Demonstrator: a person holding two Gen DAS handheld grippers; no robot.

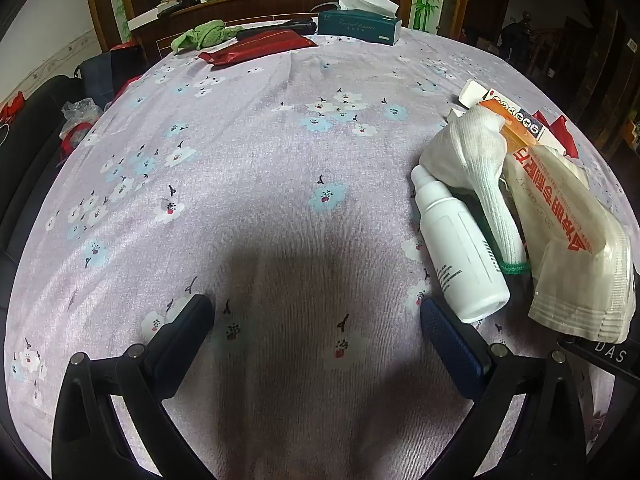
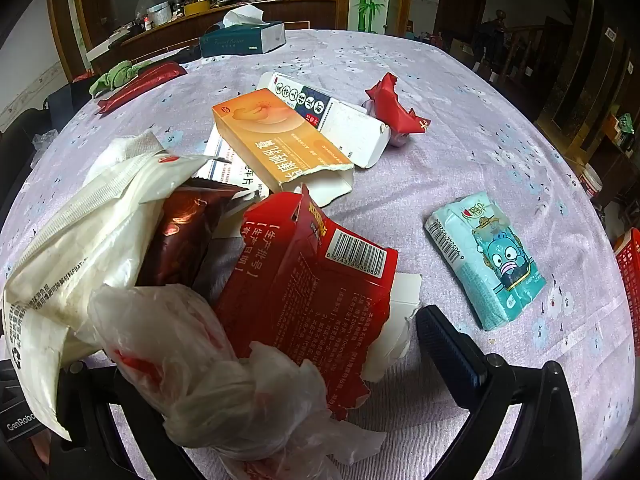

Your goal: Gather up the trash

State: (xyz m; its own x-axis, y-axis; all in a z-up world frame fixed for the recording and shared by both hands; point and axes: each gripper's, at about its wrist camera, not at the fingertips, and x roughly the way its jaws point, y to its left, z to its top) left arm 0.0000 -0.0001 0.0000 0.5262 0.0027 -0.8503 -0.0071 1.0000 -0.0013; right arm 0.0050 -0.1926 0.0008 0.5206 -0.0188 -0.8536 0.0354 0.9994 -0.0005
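— While the trash pile (image 2: 224, 248) sits mid-table, does it lie left of my right gripper (image 2: 256, 364)?
— Yes, spilling over its left finger, which is hidden; jaws wide apart, holding nothing.
— And my left gripper (image 1: 320, 332)?
— Also spread, empty, white bottle (image 1: 456, 248) just right of it, pointing away.

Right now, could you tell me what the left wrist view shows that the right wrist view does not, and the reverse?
Only the left wrist view shows the white bottle lying beside the white glove, with the open left gripper over bare tablecloth.

Only the right wrist view shows the torn red box, the crumpled plastic bag, the blue tissue pack, the red wrapper and the open right gripper, its left finger hidden by trash.

Both show the tissue box, the green cloth, the red packet and the orange box.
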